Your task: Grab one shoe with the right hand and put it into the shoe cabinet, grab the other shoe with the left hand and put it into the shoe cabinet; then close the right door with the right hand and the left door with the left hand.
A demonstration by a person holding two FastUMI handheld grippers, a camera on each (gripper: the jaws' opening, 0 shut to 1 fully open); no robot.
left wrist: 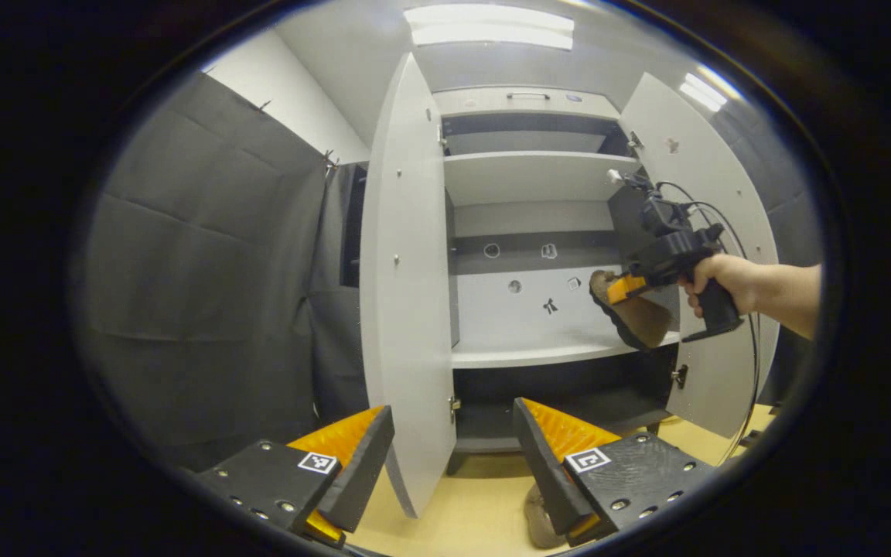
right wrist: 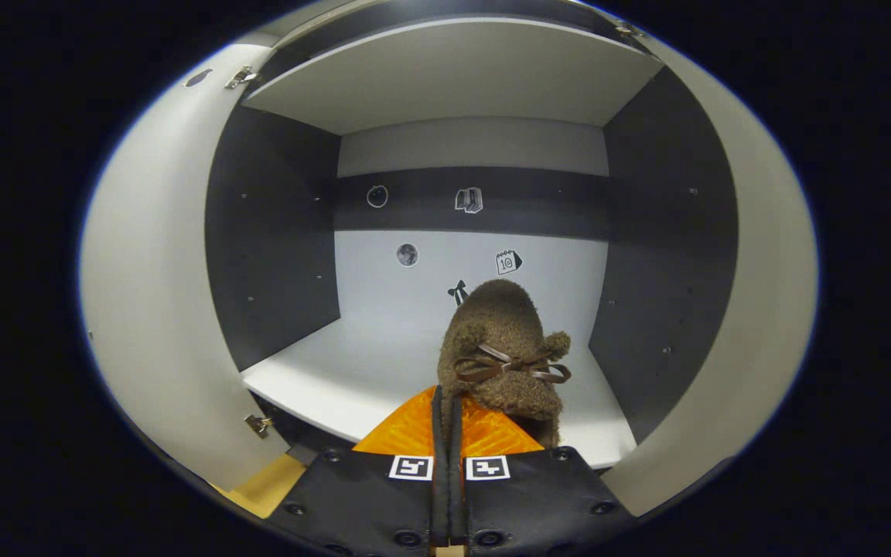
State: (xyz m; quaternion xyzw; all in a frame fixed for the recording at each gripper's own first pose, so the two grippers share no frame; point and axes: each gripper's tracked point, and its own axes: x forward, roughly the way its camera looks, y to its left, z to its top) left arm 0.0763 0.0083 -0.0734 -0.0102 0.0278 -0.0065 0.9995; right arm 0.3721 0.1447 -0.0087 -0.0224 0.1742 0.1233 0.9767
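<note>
The right gripper (right wrist: 445, 433) has its fingers pressed together on the heel edge of a brown fuzzy slipper (right wrist: 503, 348), which points forward over the middle shelf (right wrist: 337, 379) of the shoe cabinet (left wrist: 538, 178). The left gripper (left wrist: 453, 456) is spread wide, holding nothing, low before the cabinet's left door (left wrist: 407, 294).

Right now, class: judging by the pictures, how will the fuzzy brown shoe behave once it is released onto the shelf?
The shoe looks fleecy and soft, so it probably sags rather than staying stiff. Pinched at one edge by the right gripper, it seems light. Its ridged sole suggests it will grip the shelf, not slide.
</note>
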